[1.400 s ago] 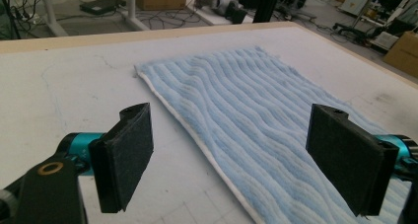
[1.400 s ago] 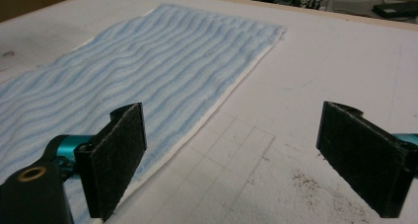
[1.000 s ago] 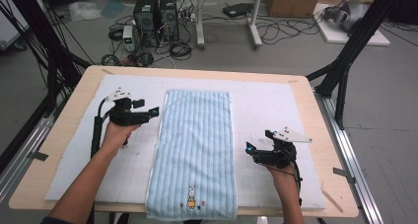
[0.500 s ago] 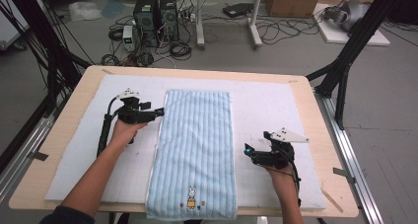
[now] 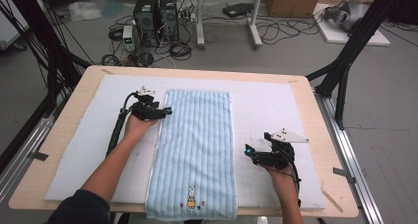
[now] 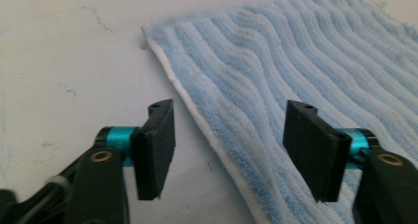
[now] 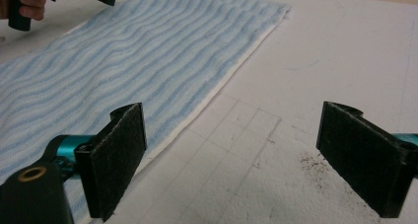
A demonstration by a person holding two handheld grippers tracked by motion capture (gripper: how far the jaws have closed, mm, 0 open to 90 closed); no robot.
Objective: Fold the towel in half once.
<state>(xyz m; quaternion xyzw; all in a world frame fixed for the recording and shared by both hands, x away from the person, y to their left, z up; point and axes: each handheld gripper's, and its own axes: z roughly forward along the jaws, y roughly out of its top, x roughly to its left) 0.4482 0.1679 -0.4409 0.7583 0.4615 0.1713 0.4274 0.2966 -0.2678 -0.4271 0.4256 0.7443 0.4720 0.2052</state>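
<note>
A light blue striped towel [image 5: 193, 150] lies flat and lengthwise down the middle of a white foam mat [image 5: 266, 105] that covers the wooden counter [image 5: 323, 110]. Its near end, which bears a small embroidered rabbit [image 5: 191, 196], reaches the counter's front edge; its far end stops short of the mat's far edge.

The left gripper [image 5: 165, 112] sits at the towel's left long edge, near the far corner, held in the person's left hand [image 5: 138, 126]. In the left gripper view its jaws straddle the white hem: one pad [image 6: 156, 147] stands over bare mat just beside the edge, the other [image 6: 313, 150] over the striped pile. The jaws have just been closing, yet a clear gap remains and the pads do not press the cloth, so they are released, with the towel's edge between them. I cannot tell whether the pad tips touch the surface.

The right gripper [image 5: 250, 152] rests on the mat to the right of the towel, about level with its near half, held in the right hand [image 5: 280, 177]. Its jaws point toward the towel's right long edge and stand wide apart and released. In the right gripper view, one pad [image 7: 118, 160] hangs over the hem and the other [image 7: 367, 157] over bare mat, marked with faint pencilled grid lines and a dark speckled smudge [image 7: 315, 165]. Nothing is grasped.

Beyond the counter, computer towers [image 5: 155, 12] and loose cables lie on the floor.
</note>
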